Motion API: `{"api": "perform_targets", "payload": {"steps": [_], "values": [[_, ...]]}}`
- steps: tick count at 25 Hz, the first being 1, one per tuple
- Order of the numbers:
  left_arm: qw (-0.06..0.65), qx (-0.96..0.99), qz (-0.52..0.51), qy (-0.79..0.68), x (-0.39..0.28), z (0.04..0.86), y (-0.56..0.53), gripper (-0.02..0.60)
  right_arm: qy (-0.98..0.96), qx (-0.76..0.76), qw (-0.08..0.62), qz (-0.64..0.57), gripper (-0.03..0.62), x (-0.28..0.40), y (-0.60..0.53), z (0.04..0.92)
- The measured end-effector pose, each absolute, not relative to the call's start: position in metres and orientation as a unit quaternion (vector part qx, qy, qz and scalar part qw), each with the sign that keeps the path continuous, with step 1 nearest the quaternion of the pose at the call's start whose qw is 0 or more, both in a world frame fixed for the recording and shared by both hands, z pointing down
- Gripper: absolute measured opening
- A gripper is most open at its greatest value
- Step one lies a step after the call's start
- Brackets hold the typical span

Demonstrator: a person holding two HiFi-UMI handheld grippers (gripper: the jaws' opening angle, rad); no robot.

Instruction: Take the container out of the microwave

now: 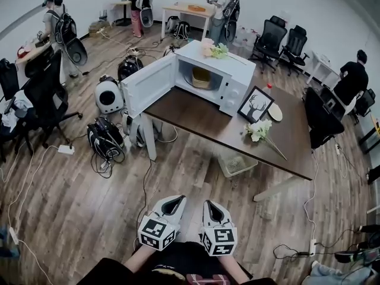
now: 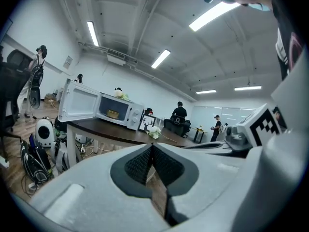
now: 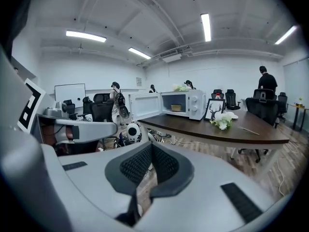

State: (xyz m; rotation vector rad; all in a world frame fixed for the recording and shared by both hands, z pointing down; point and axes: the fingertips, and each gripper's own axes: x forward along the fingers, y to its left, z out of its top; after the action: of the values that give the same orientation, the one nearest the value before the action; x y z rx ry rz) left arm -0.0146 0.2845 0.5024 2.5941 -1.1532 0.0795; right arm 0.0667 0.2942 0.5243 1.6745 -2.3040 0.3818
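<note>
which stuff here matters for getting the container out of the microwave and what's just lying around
For the job: microwave, door open; container inside it; left tongs, right tongs, both shut, empty.
Lying about: framed deer picture, white flowers, basket under the table.

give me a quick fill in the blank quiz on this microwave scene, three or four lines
1. The door of the microwave stands ____.
2. The container sits ____ the microwave.
3. The framed picture on the table shows a ____.
4. The left tool and the right tool are both ____, holding nothing.
Missing words: open; inside; deer; shut
</note>
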Motion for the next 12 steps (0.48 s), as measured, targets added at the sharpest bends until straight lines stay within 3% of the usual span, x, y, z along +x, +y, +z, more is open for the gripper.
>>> {"api": "perform_targets", "payload": {"steps": [12], "values": [[0.162,0.902,0.017,-0.399,-0.068,0.503,0.164,0.009,-0.798,0.57,0.144,0.129,0.008,0.017,0.171,0.524]]}}
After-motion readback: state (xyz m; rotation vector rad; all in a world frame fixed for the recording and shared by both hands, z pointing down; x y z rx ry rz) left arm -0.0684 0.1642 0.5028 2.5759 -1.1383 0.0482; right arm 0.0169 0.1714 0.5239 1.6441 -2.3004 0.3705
